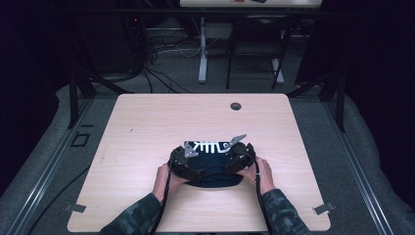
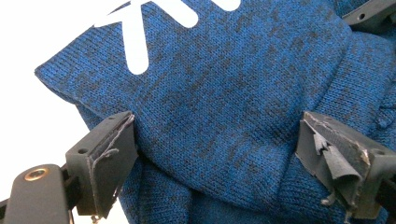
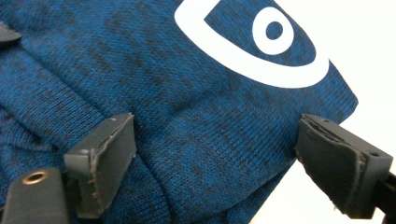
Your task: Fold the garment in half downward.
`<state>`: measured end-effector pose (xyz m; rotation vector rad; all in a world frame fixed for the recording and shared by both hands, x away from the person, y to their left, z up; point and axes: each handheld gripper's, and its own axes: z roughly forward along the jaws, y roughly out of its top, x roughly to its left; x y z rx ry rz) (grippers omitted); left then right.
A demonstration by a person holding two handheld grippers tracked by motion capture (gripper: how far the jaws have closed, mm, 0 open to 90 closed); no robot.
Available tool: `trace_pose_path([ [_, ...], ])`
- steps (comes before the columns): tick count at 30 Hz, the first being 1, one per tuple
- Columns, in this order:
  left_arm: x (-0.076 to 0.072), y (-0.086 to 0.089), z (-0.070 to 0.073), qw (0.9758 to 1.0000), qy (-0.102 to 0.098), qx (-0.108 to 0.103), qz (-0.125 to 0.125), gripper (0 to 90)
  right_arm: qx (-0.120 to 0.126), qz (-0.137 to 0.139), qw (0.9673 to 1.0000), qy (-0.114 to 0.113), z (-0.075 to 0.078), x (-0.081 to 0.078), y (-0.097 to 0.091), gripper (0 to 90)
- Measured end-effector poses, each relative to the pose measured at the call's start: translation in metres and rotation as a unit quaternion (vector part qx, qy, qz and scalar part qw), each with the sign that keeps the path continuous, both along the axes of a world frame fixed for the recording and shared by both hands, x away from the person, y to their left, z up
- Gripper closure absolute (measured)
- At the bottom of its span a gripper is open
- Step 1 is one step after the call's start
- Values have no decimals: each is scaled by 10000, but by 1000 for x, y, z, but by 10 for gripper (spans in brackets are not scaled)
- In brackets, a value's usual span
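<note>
Dark blue knitted garment (image 1: 214, 172) with a white fish-skeleton print lies bunched near the front middle of the desk (image 1: 147, 127), between the person's two hands. It looks folded over on itself at least once: in both gripper views a thick doubled layer sits over another. My judgement: folding is partly done, with the bundle still lumpy at the near edge, so some squaring or a last fold remains.

Left gripper (image 2: 217, 154): jaws wide apart over the knit, pads pressing on nothing. Right gripper (image 3: 217, 154): jaws likewise spread wide above the cloth by the printed eye, gripping nothing.

Surroundings: cable hole (image 1: 236, 106) at the desk's far edge, well apart from the work. Floor cables (image 1: 161, 73) and table legs (image 1: 202, 54) beyond. Nothing on the desk obstructs.
</note>
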<state>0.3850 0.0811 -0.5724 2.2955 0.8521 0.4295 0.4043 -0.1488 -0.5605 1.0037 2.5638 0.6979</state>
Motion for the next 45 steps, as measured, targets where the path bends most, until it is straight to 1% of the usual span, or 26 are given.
trace_pose_path([
  [1,4,-1,0,10000,44,-2,-5,120,3,-46,10000,31,0,4,-3,111],
  [3,8,-1,-1,10000,70,-35,-12,110,76,-116,9999,87,-1,7,-6,106],
  [6,10,-1,-1,9999,99,-79,-7,105,154,-158,9997,122,-3,11,-9,94],
  [7,10,-1,-1,9999,95,-87,-7,105,195,-151,9996,131,-3,11,-9,92],
  [11,11,-1,1,10000,74,-36,2,87,188,-200,9996,107,-3,11,-9,87],
  [13,11,0,3,10000,51,-76,3,73,194,-216,9995,119,-2,10,-9,82],
  [15,10,2,9,9999,-8,-142,18,54,330,-241,9991,69,-1,10,-11,61],
  [19,5,8,25,9994,-201,-279,24,35,630,-309,9975,-28,8,4,-15,44],
  [20,4,10,30,9993,-252,-285,14,30,610,-268,9978,-23,11,2,-17,40],
  [22,1,15,38,9988,-348,-340,20,24,791,-277,9964,-86,17,-3,-19,35],
  [23,-1,18,41,9987,-371,-354,23,23,796,-268,9964,-102,21,-5,-21,32],
  [24,-3,21,45,9986,-402,-356,33,22,852,-260,9959,-121,25,-8,-23,31],
  [29,-12,41,56,9976,-556,-392,104,20,1054,-276,9938,-217,43,-23,-33,21],
  [30,-14,45,57,9976,-565,-387,119,20,1071,-263,9934,-307,45,-27,-35,22],
  [33,-20,57,58,9969,-654,-397,203,21,1153,-257,9924,-342,50,-37,-42,23],
  [36,-26,70,57,9967,-651,-385,298,21,1163,-291,9922,-345,51,-45,-49,24],
  [39,-31,81,52,9970,-566,-372,377,19,1185,-353,9918,-324,48,-53,-58,23],
  [41,-34,88,47,9975,-478,-328,412,17,1168,-401,9918,-330,46,-58,-64,23],
  [42,-35,91,45,9977,-446,-285,418,16,1163,-414,9919,-291,45,-61,-67,24],
  [45,-40,98,38,9980,-356,-215,468,13,1068,-497,9927,-270,38,-68,-76,24],
])
